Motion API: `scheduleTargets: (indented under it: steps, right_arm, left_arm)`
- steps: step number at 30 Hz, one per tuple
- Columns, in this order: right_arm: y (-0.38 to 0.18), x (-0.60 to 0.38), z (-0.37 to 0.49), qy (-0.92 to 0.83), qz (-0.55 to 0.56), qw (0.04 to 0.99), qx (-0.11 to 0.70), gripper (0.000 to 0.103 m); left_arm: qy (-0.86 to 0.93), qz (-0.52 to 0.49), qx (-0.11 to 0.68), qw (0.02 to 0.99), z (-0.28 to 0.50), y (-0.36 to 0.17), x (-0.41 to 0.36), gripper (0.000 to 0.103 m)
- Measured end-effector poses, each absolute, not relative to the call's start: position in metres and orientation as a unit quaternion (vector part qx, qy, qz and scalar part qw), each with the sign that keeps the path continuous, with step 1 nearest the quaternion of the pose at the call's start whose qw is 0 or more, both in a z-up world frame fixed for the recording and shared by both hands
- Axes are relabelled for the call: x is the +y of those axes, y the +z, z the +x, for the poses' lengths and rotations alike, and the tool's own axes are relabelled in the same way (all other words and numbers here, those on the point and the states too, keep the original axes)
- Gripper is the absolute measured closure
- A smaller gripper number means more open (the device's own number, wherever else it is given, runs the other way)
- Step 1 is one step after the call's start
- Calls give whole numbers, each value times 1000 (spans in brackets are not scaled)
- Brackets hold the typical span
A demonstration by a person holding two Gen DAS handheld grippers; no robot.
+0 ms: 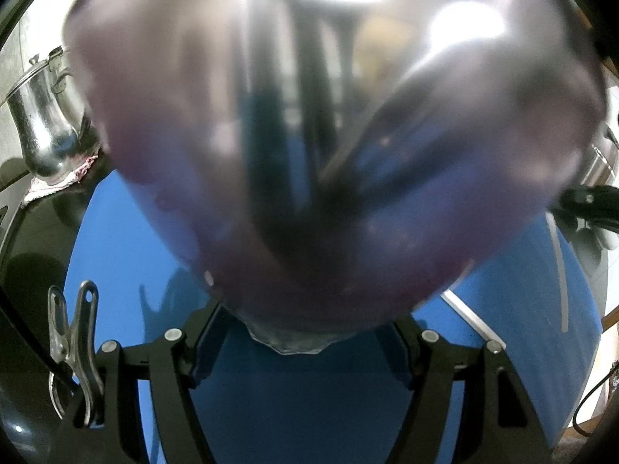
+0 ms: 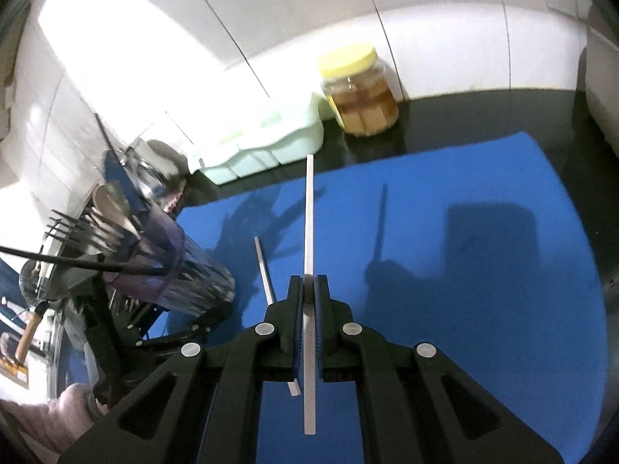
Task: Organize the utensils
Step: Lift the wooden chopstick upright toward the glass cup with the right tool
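Right claw (image 2: 308, 290): jaws closed on one white chopstick (image 2: 309, 208), clamped near its lower third, the long end pointing away over the blue mat (image 2: 483, 232), the short end running back between the arms.

Left claw (image 1: 300, 332): jaws closed around the base of one tinted glass tumbler (image 1: 309, 154); in the left wrist view the glass fills most of the picture and is badly blurred. In the right wrist view the same tumbler (image 2: 185, 270) sits tilted at the mat's left edge, held in the black claw.

Contents of tumbler, as far as countable:
- forks (image 2: 81, 230): several, tines up and fanned; exact count cannot be told.
- dark thin stick (image 2: 77, 261): one, jutting left from the rim.
- spoon-like bowl (image 2: 112, 197): one, behind the forks.

On the mat:
- second white chopstick (image 2: 265, 270): one, lying loose just left of the held one, its near end hidden under the right claw.

Beyond the mat's far edge:
- jar with yellow lid (image 2: 359, 89): one, amber contents, on the dark counter (image 2: 483, 116).
- pale green tray (image 2: 263, 143): one, touching or just beside the jar, on its left.

Left of the mat, left wrist view:
- steel pitcher (image 1: 46, 123): one, standing on a cloth (image 1: 58, 187).
- metal clip (image 1: 77, 352): one, near the claw's left arm.
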State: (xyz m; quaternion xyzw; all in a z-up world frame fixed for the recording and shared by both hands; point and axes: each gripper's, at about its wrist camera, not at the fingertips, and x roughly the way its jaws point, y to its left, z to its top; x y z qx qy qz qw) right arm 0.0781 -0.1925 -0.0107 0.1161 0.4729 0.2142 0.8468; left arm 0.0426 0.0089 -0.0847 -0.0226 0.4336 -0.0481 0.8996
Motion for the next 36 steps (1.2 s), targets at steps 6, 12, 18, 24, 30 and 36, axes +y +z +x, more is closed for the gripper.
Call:
scheduleTargets:
  steps: [6, 12, 18, 24, 30, 36]
  right_arm:
    - [3, -199, 59, 220, 137, 857, 446, 96]
    - [24, -204, 47, 213, 142, 875, 412, 96]
    - [51, -205, 38, 211, 141, 891, 377, 96]
    - [73, -203, 31, 214, 143, 902, 346, 96]
    - [96, -199, 29, 220, 137, 913, 317, 96]
    - [117, -187, 31, 238, 139, 917, 289, 96]
  left_arm:
    - [-48, -23, 434, 900, 42, -85, 9, 30]
    - [-48, -23, 434, 899, 42, -85, 9, 29]
    - [-48, -23, 434, 900, 42, -85, 9, 29]
    - [-48, -23, 434, 899, 42, -85, 9, 29]
    - [-48, -22, 434, 900, 42, -85, 10, 29]
    - [-48, -22, 434, 900, 42, -80, 8, 29]
